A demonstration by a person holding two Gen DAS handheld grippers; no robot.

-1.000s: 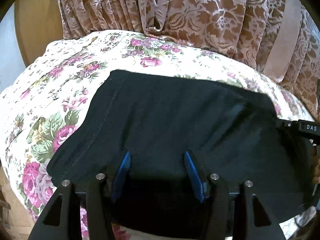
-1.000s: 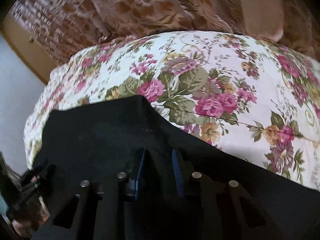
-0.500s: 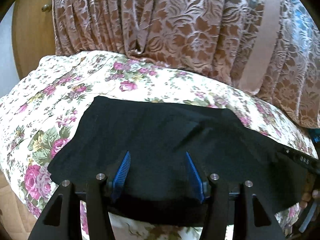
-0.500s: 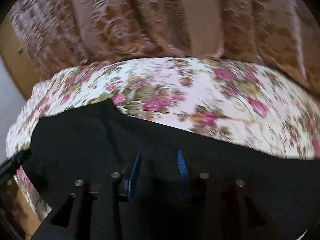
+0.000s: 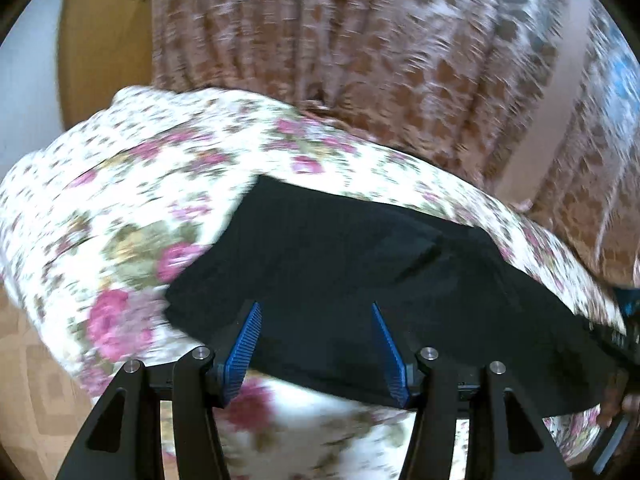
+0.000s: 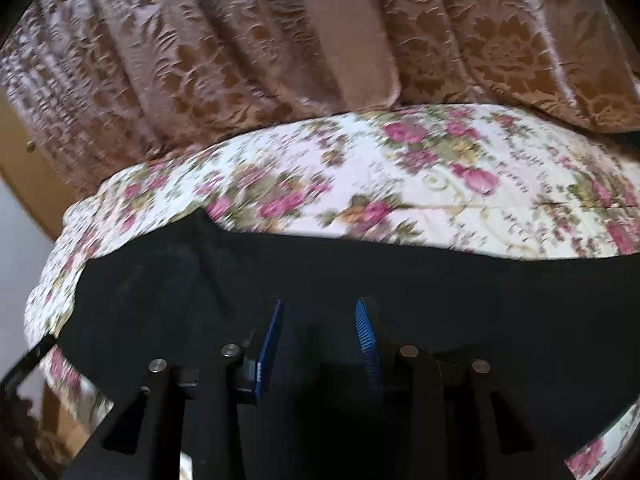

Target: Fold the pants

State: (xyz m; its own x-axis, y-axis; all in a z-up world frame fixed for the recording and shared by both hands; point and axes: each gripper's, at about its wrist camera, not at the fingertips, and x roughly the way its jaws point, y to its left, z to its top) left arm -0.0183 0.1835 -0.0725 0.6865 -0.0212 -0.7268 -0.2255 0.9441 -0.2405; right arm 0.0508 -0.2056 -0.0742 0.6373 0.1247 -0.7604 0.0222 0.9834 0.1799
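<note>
Soft even daylight, heavy motion blur, fisheye bending with dark corners.

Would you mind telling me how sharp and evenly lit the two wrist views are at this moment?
Left wrist view: motion blur smears the floral bedspread and curtain; the left gripper stays crisp. Right wrist view: milder blur, the curtain pattern still readable; the black pants are so dark that folds barely show around the right gripper. Both views bend straight edges, with black corners.

floral rose-print bedspread fills centre; brown damask curtain behind at 12 o'clock; wooden door at 10 o'clock, patterned floor at 8 o'clock.
</note>
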